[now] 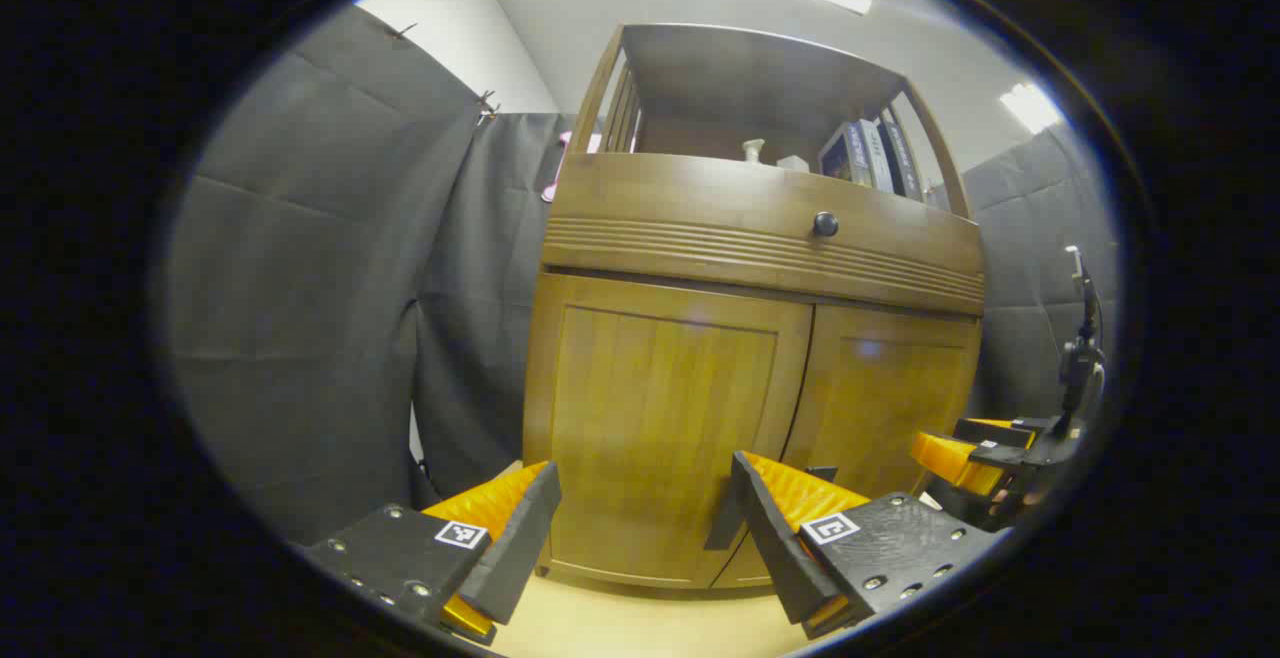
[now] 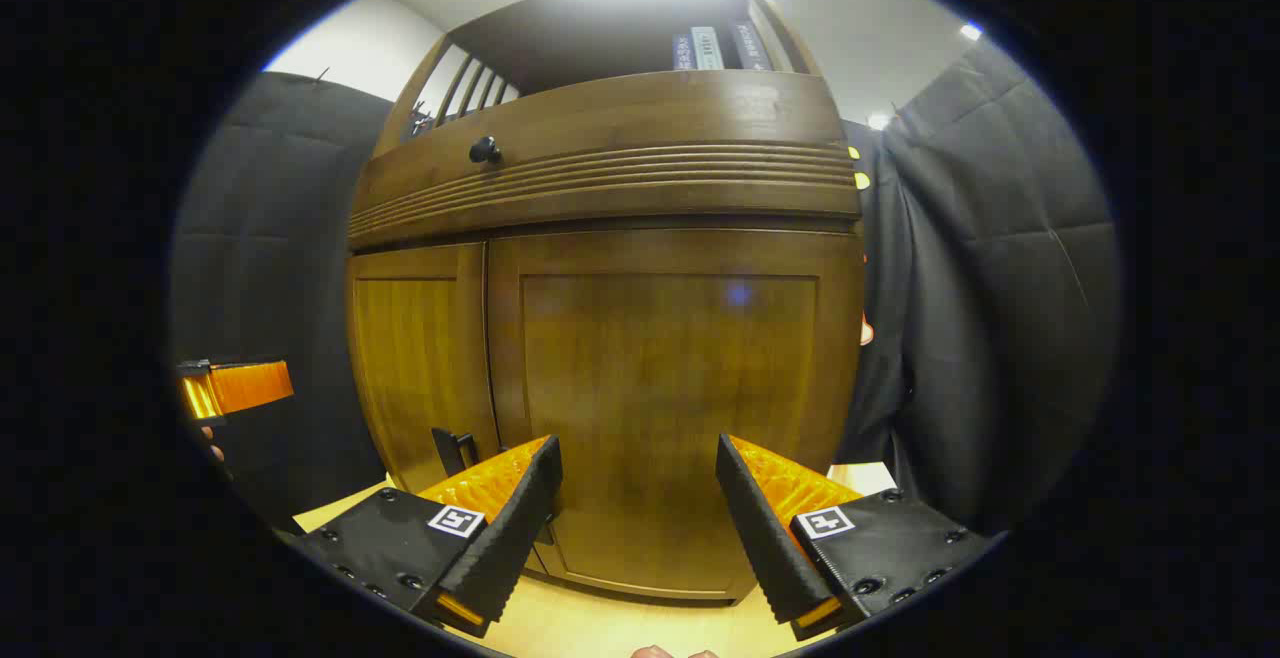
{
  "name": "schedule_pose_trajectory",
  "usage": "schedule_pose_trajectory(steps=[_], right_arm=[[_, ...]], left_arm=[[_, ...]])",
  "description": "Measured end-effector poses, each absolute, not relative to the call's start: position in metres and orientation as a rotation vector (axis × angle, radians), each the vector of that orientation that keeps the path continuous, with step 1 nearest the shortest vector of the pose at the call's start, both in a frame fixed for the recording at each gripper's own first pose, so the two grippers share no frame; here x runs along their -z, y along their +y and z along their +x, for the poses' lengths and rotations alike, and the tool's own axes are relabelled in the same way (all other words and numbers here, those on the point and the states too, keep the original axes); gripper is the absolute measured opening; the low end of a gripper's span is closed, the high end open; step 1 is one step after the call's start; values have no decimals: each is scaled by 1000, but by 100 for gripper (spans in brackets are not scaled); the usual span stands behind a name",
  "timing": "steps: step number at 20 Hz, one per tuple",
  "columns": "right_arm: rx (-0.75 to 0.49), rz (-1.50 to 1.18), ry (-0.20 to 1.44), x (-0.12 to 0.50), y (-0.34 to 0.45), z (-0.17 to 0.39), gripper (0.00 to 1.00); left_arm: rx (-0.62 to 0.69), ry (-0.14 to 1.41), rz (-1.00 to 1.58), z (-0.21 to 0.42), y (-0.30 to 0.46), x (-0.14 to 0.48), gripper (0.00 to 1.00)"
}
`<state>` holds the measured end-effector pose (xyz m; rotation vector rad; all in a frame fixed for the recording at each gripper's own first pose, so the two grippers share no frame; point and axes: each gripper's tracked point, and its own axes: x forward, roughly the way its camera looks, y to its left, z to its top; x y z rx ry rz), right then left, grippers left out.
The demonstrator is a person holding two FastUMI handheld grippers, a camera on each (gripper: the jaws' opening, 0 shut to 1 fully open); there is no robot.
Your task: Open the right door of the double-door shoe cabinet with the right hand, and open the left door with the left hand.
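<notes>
1. Two wooden doors, both closed: left door (image 1: 655, 418) and right door (image 2: 670, 388) of the shoe cabinet (image 1: 760, 238), standing on the pale floor (image 2: 620, 628) just ahead of both tools.
2. Left tool (image 1: 640, 523) spread wide, holding nothing, aimed at the left door's lower half.
3. Right tool (image 2: 635, 513) likewise released and empty, facing the right door; seen too at the edge of the left gripper view (image 1: 975, 458).
4. Dark handles low down beside the centre seam: left door's handle (image 2: 455, 450) clear in the right gripper view; right door's handle (image 1: 722, 518) partly hidden behind a finger.
5. Likely stiff, solid panels on side hinges, moderately heavy, smooth lacquered faces too slippery and flat to pinch.
6. Best hold judged to be each slim handle, pinched across, then pulled outward along the hinge arc.
7. Risk: slipping off a thin handle if gripped shallow.
</notes>
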<state>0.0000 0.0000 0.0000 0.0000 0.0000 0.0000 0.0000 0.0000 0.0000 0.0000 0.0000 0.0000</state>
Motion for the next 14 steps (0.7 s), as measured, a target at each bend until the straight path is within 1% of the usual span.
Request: schedule_pose_trajectory(steps=[4,8,10,12,14], right_arm=[[60,-43,13,5,0,-20,98],[110,1,15,5,16,-32,97],[109,17,38,22,32,-38,97],[153,13,101,44,31,-42,97],[170,15,101,48,32,-52,97]], left_arm=[[48,25,31,-5,7,7,100],[87,34,66,-27,26,22,100],[130,55,72,-41,34,45,100],[128,103,54,-54,49,83,100],[157,133,1,-63,50,98,100]])
